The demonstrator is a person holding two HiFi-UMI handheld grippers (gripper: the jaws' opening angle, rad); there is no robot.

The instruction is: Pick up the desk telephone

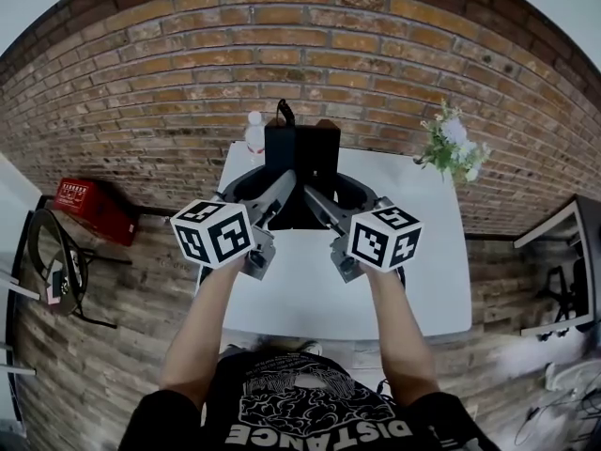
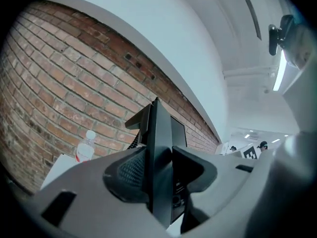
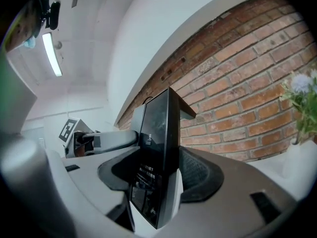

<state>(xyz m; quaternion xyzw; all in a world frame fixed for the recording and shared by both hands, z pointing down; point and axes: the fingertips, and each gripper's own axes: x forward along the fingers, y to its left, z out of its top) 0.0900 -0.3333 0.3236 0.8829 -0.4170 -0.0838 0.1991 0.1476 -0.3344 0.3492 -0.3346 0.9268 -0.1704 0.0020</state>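
Observation:
The black desk telephone [image 1: 302, 158] hangs in the air above the white table [image 1: 423, 271], held upright and edge-on between both grippers. My left gripper [image 1: 281, 186] is shut on its left side. My right gripper [image 1: 316, 196] is shut on its right side. In the left gripper view the telephone [image 2: 161, 148] stands as a thin dark slab clamped between the grey pads [image 2: 130, 171]. The right gripper view shows its glossy face and keys [image 3: 154, 148] pinched the same way, with the left gripper's marker cube beyond it.
A clear water bottle [image 1: 254, 132] stands at the table's far left edge against the brick wall. A vase of flowers [image 1: 453, 148] sits at the far right corner. A red crate [image 1: 92, 205] and a round stool [image 1: 56, 261] are on the floor to the left.

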